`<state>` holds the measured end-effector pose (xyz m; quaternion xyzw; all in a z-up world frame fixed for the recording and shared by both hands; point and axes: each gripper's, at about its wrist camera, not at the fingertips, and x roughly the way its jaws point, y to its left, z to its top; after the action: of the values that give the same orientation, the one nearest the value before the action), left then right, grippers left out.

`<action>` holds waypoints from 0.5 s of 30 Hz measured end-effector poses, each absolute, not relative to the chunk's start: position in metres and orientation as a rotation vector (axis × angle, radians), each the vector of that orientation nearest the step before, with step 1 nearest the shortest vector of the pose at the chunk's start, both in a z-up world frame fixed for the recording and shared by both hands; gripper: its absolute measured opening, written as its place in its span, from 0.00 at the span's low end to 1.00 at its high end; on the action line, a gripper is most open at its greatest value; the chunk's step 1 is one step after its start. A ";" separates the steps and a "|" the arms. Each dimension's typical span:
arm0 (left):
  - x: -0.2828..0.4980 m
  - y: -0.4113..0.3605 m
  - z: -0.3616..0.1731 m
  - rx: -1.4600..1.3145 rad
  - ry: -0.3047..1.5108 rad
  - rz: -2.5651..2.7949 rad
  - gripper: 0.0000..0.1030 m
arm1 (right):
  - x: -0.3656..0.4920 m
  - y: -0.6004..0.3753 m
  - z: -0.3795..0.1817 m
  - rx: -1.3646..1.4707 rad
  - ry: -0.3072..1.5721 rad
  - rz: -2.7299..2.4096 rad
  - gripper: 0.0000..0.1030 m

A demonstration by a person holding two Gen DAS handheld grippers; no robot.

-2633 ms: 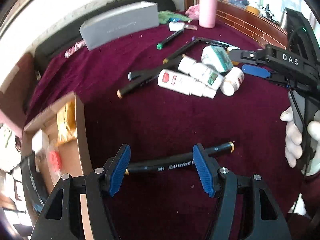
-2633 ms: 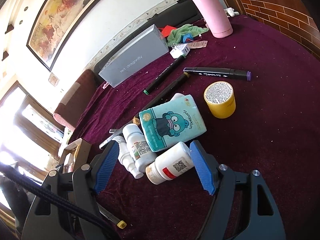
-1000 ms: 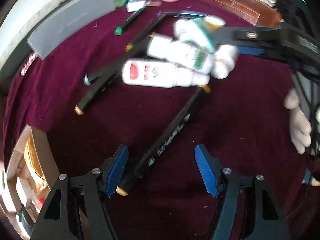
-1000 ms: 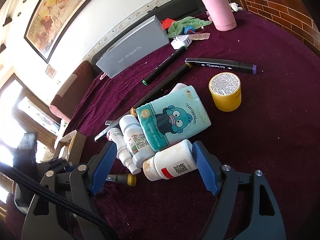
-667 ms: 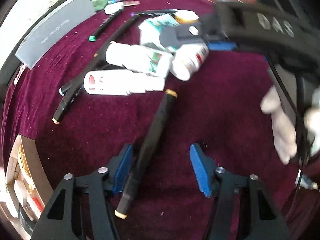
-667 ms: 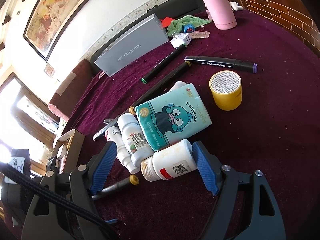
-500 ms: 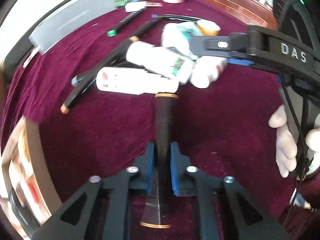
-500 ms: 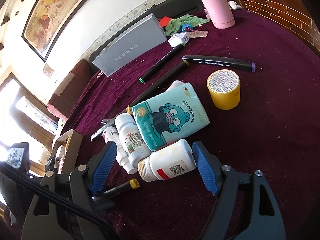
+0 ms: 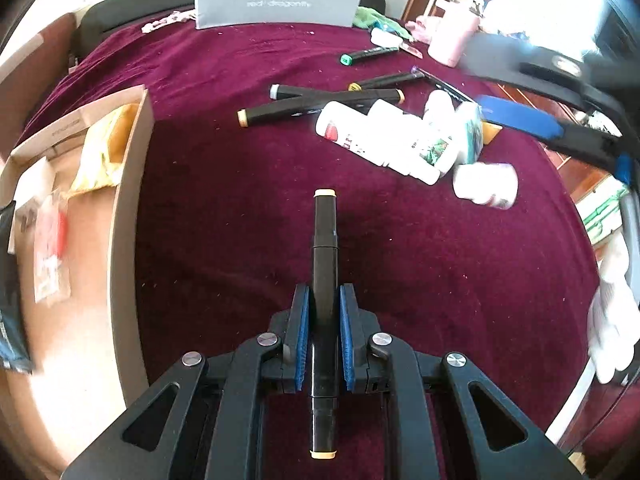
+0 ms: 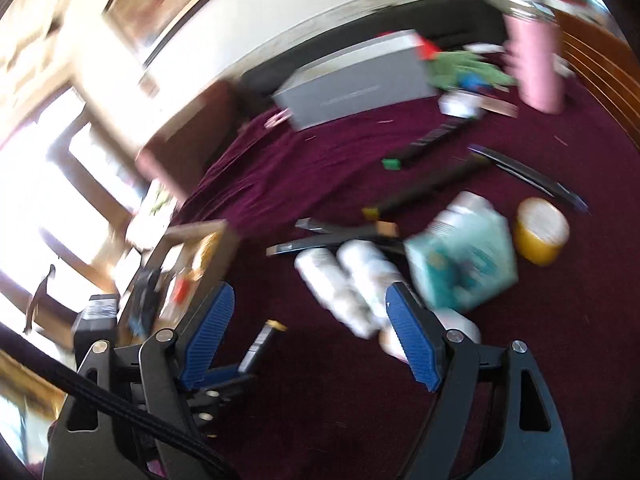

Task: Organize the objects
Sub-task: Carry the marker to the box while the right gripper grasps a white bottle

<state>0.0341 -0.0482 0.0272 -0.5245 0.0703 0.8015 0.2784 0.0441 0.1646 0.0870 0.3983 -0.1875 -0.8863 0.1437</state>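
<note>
My left gripper (image 9: 323, 300) is shut on a black marker (image 9: 325, 248) with tan end caps, held lengthwise above the maroon cloth; the marker also shows in the right wrist view (image 10: 262, 344). My right gripper (image 10: 310, 308) is open and empty, above the cloth near a heap of white bottles (image 10: 344, 280) and a teal tissue pack (image 10: 460, 256). The same bottles (image 9: 384, 140) lie ahead and right of the left gripper, with more black markers (image 9: 316, 104) behind them. An open cardboard box (image 9: 80, 216) stands to the left.
A grey box (image 9: 276, 2) and a pink flask (image 9: 454, 36) stand at the table's back. A yellow jar (image 10: 540, 232) sits right of the tissue pack. A green-capped marker (image 9: 368, 54) lies near the back. A white-gloved hand (image 9: 612, 312) is at the right edge.
My left gripper closed on the black marker and has lifted and turned left, bringing the cardboard box into view. My right gripper has swung left and pulled back; its view is blurred.
</note>
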 end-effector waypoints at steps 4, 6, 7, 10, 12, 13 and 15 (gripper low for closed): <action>0.039 -0.049 0.027 -1.385 0.168 2.176 0.11 | 0.002 0.125 0.072 1.333 -0.295 -2.502 0.73; 0.038 -0.051 0.026 -1.379 0.134 2.177 0.11 | -0.017 0.113 0.056 1.439 -0.178 -2.499 0.59; 0.040 -0.054 0.026 -1.376 0.115 2.173 0.11 | -0.023 0.110 0.049 1.479 -0.146 -2.486 0.57; 0.041 -0.063 0.026 -1.365 0.048 2.160 0.11 | -0.037 0.105 0.035 1.568 -0.067 -2.480 0.54; 0.041 -0.066 0.026 -1.363 0.002 2.156 0.11 | -0.042 0.104 0.027 1.620 -0.061 -2.472 0.51; 0.040 -0.069 0.025 -1.361 -0.030 2.158 0.11 | -0.042 0.103 0.022 1.649 -0.052 -2.475 0.51; 0.040 -0.070 0.025 -1.354 -0.052 2.166 0.11 | -0.039 0.099 0.021 1.657 0.005 -2.528 0.35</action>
<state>0.0398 -0.0703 0.0247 -0.5073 -0.0196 0.8116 0.2889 -0.0393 0.0987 0.0211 0.5472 0.0018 -0.8349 0.0597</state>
